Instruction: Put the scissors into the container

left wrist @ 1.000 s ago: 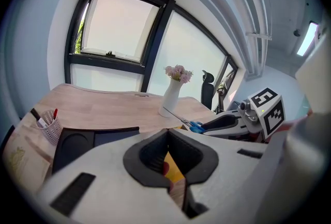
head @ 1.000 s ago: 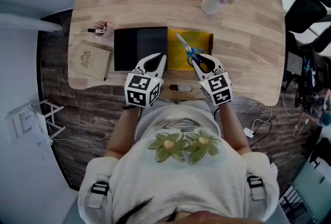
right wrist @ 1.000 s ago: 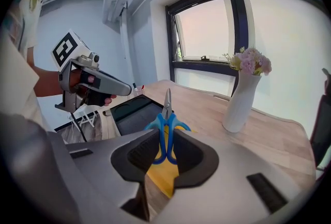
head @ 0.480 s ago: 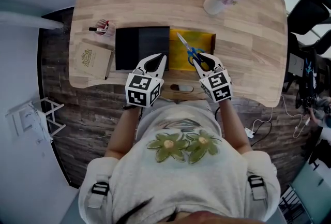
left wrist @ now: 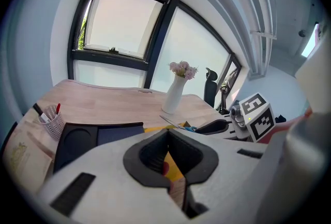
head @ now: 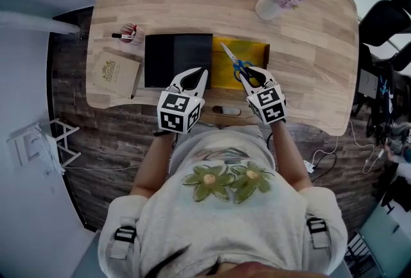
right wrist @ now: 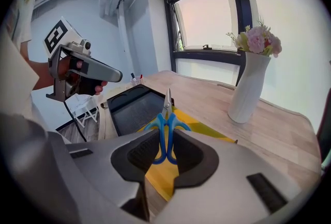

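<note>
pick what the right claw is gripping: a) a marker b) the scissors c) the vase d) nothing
b: the right gripper view shows the right claw closed on the blue handles of the scissors, with the blades pointing away from it.

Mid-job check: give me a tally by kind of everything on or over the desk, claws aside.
Scissors: 1
Black tray: 1
Yellow sheet: 1
Vase of flowers: 1
Pen cup: 1
Booklet: 1
Total: 6
</note>
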